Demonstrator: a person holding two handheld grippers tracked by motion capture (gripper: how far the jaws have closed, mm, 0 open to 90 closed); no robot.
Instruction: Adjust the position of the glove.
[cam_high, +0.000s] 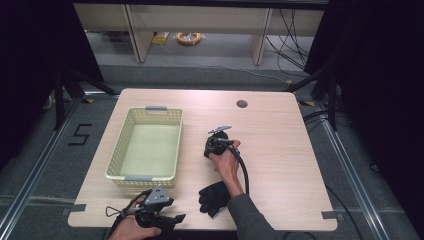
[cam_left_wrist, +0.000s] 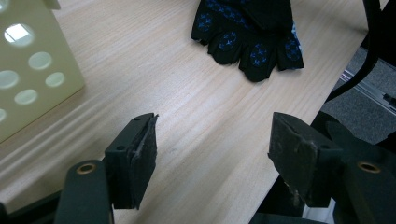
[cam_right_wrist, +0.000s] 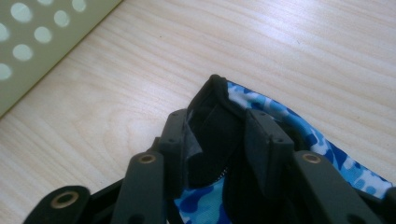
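Observation:
My right gripper (cam_right_wrist: 217, 126) is shut on the black cuff of a blue camouflage glove (cam_right_wrist: 280, 116) that lies on the wooden table. In the high view this gripper (cam_high: 218, 145) sits mid-table, just right of the basket, and covers that glove. A second glove (cam_high: 215, 197), black with blue dotted pads (cam_left_wrist: 252, 42), lies flat near the table's front edge beside the right forearm. My left gripper (cam_left_wrist: 212, 140) stands open over the front edge with nothing between its jaws, a little way from the black glove. In the high view it (cam_high: 162, 216) is at the front left.
A pale yellow perforated basket (cam_high: 116, 150) stands on the left half of the table; its corner shows in both gripper views (cam_left_wrist: 28, 70) (cam_right_wrist: 42, 42). A cable hole (cam_high: 242, 104) is at the back. The right gripper's cable (cam_high: 245, 172) arcs along the forearm.

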